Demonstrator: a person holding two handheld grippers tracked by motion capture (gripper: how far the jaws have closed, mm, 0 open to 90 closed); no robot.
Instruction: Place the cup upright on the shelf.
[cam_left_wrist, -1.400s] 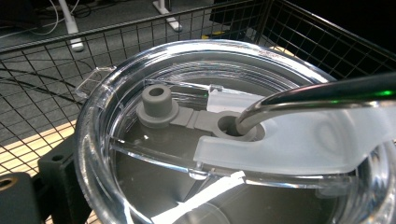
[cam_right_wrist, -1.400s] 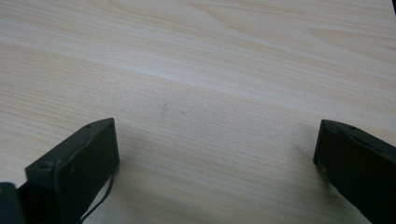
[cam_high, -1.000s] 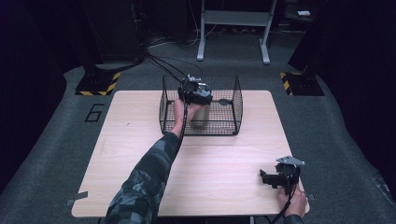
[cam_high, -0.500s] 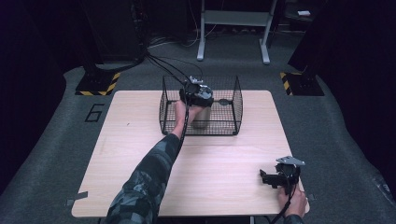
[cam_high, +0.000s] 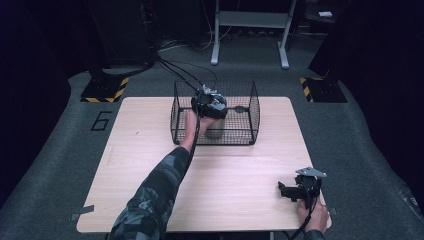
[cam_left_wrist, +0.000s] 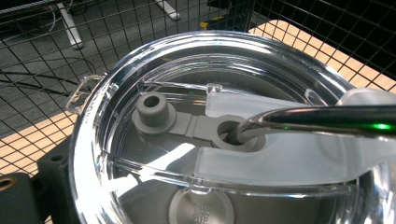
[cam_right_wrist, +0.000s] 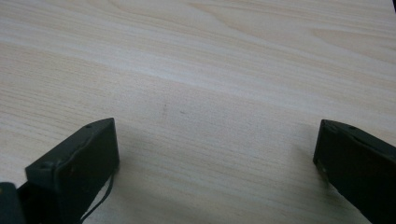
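In the high view, the person's left arm is reaching forward across the wooden table and the left gripper is hanging over the wire basket, with a pale cup directly below it inside the basket; whether the jaws are closed on the cup cannot be told from here. The right gripper is resting on the table near the person's edge, well apart from the basket. In the left gripper view, a clear plastic lid is sitting very close in front of the camera, with a grey rubber stopper lying on it and a shiny metal straw passing through the hole beside that stopper; basket mesh is showing behind. One dark jaw is peeking out at the lower left beside the lid, but how the pair is set cannot be judged. In the right gripper view, the right gripper is lying with its jaws spread wide and nothing between them, bare wood stretching ahead. The likely risk is that a lift from here is going to catch the straw or the cup on the basket wire and tip it, or that an off-centre grip on the smooth side is going to let it slip.
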